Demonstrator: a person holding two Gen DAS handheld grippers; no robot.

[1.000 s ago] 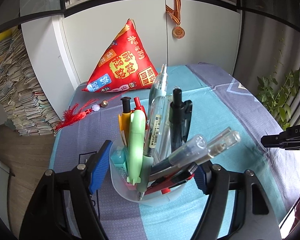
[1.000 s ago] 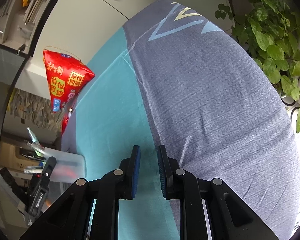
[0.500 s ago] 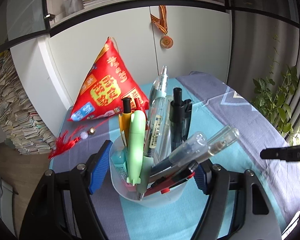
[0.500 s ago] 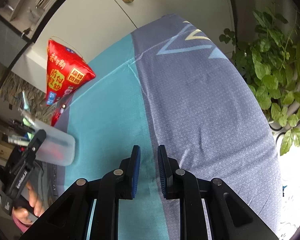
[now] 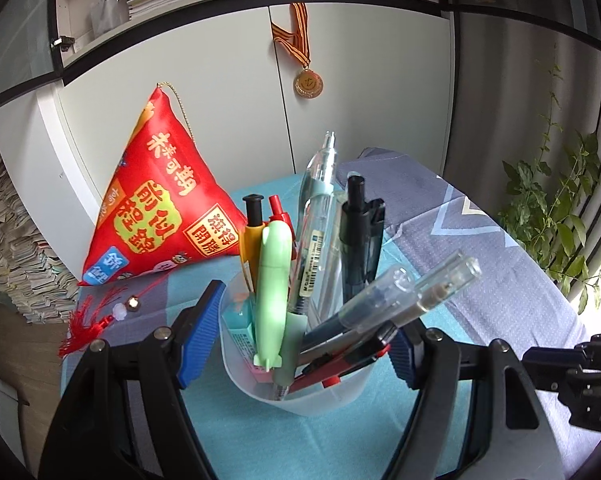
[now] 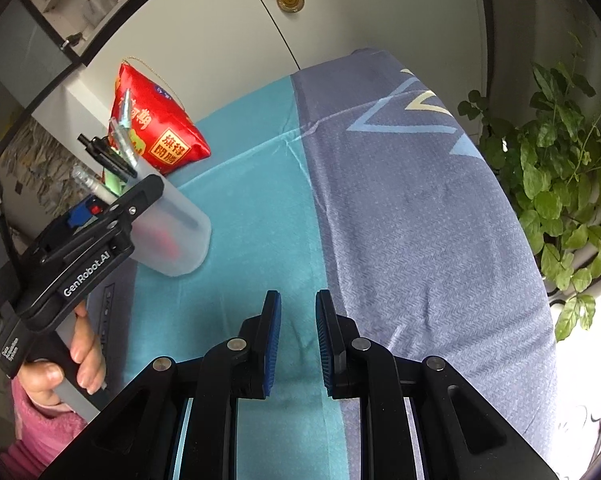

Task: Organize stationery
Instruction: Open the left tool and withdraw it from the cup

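Observation:
My left gripper (image 5: 300, 340) is shut on a translucent plastic pen cup (image 5: 312, 394) and holds it tilted above the table. The cup is full of stationery: a green pen (image 5: 274, 280), a clear pen (image 5: 316, 208), a black pen (image 5: 360, 240), capped clear pens (image 5: 412, 296) and several others. In the right wrist view the left gripper (image 6: 112, 216) and the cup (image 6: 172, 232) are at the left, over the teal cloth. My right gripper (image 6: 296, 336) is empty, its blue pads a small gap apart, low over the tablecloth (image 6: 400, 208).
A red triangular pouch (image 5: 160, 208) with a tassel (image 5: 92, 324) stands at the table's far left. White cabinets (image 5: 220, 80) with a hanging medal (image 5: 307, 84) are behind. A leafy plant (image 6: 560, 168) hangs at the table's right edge. Paper stacks (image 5: 8, 248) are at the left.
The left gripper has carried the cup forward toward the red pouch and to the right. The right gripper has stayed low with the same small gap.

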